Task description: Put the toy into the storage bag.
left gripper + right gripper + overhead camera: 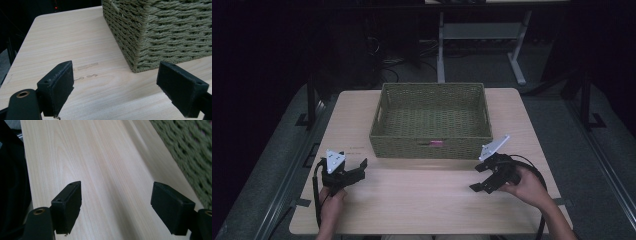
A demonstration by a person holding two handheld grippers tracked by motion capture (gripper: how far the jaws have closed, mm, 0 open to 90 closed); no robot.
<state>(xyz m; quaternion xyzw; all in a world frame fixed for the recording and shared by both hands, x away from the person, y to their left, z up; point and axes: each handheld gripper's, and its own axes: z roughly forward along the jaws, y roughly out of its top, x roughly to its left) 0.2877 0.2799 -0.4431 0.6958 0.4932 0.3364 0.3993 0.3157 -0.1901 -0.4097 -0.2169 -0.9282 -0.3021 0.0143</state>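
High view: I have the woven basket (430, 120) just ahead of both grippers, its long axis running across the table (422, 200), handle slot and pink tag on the near wall. My left gripper (357, 169) sits off the basket's near left corner, jaws wide apart and holding nothing. The right gripper (479, 177) is also spread and empty, angled toward the middle of the table, and I judge it about as near the basket. Bare tabletop lies between; nothing blocks either approach.
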